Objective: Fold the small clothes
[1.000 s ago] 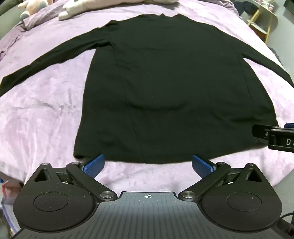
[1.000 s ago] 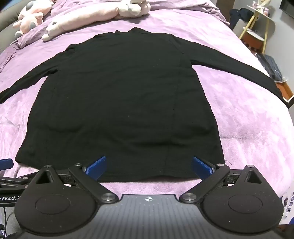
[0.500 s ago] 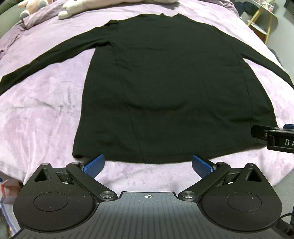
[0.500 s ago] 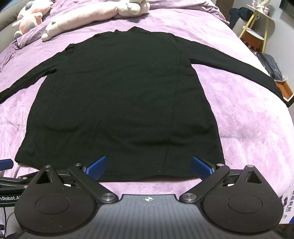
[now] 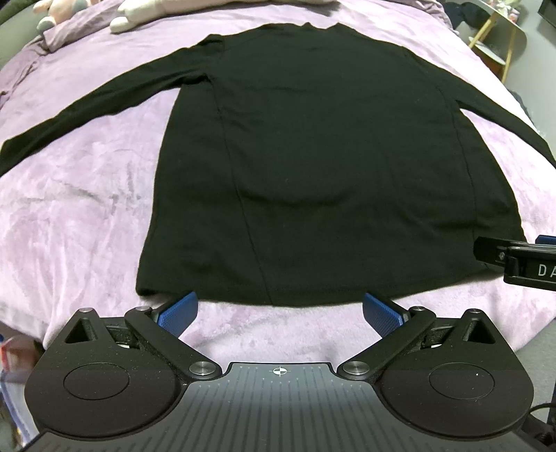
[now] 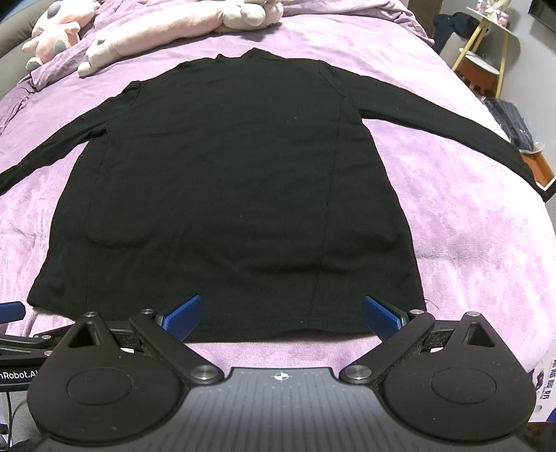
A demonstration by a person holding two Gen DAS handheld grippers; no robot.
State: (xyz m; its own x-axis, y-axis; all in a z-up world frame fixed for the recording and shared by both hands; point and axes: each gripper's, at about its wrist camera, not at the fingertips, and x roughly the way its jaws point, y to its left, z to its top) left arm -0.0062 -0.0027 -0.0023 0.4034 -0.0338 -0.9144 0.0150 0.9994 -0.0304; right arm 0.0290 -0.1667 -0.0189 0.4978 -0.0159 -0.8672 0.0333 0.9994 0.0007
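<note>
The left gripper (image 5: pixel 279 313) has its jaws spread wide, grasping nothing; its two blue pads (image 5: pixel 179 313) sit just short of the hem of the one black shirt (image 5: pixel 323 167), the left pad near the shirt's lower left corner. The right gripper (image 6: pixel 280 314) is likewise released and empty, its two blue pads (image 6: pixel 183 315) at the hem, which runs between them (whether the pads touch the cloth cannot be told). Each gripper shows at the edge of the other's view: the right one (image 5: pixel 521 264) as a black body at the left camera's right edge, near the shirt's lower right corner, and the left one (image 6: pixel 14 333) at the right camera's lower left.

The shirt lies flat on the purple blanket (image 6: pixel 469 226), hem toward the grippers and collar away. Its two long sleeves are spread out to either side, one left (image 5: pixel 90 114) and one right (image 6: pixel 451 132). Two faint seams run lengthwise down its body.

Beyond the collar lie two pink plush toys, one long (image 6: pixel 163 34) and one smaller (image 6: pixel 55 31) at the far left. Off the bed's far right stands one small yellow-legged table (image 6: pixel 486 52).
</note>
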